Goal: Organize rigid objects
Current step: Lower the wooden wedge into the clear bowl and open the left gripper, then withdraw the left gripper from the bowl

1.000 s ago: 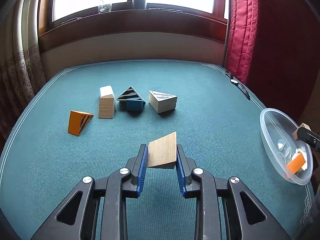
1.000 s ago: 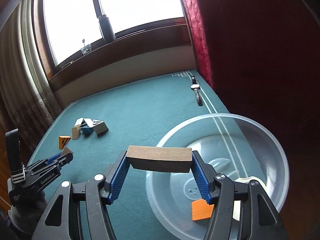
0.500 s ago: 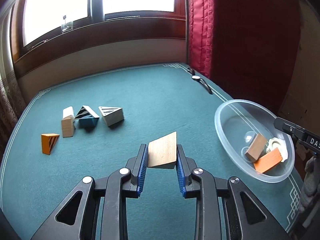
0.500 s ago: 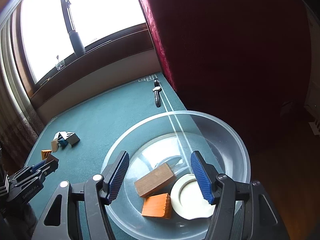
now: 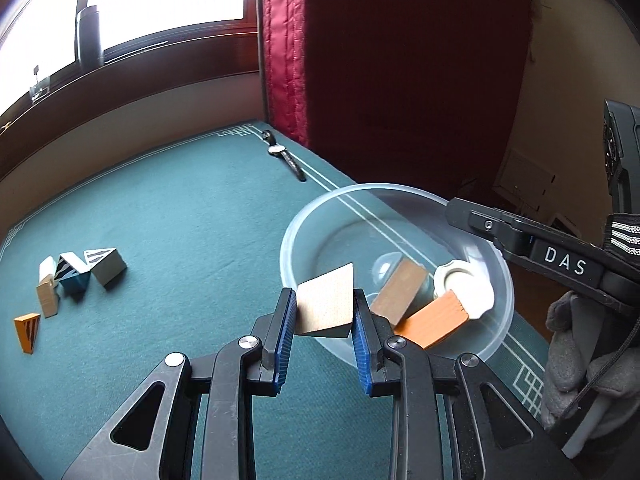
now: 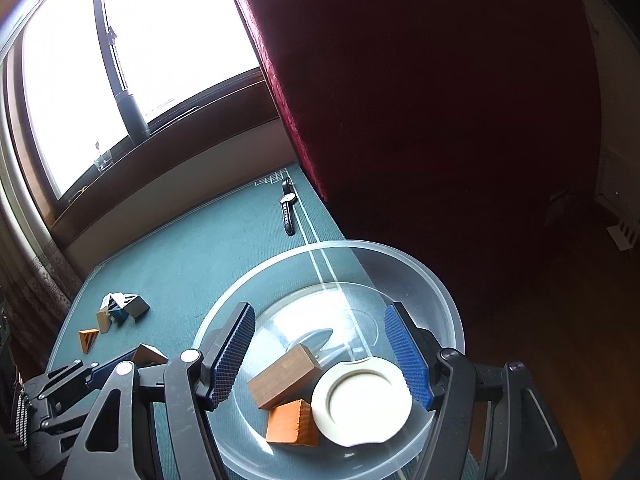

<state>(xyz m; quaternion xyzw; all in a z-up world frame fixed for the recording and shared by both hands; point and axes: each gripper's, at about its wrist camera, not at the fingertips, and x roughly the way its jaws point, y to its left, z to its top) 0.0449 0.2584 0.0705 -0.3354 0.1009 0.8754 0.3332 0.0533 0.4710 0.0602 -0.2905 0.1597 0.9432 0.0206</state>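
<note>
The left gripper (image 5: 324, 312) clamps the wooden wedge (image 5: 325, 305) over the near rim of the clear bowl (image 5: 500, 272) at the table's right edge, so an early release could drop it outside, or it may strike the empty right gripper (image 6: 320, 356), whose jaws are opening above the bowl.

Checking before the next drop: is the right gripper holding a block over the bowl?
No; the right gripper has nothing between its opening jaws, and the brown block lies in the clear bowl.
</note>
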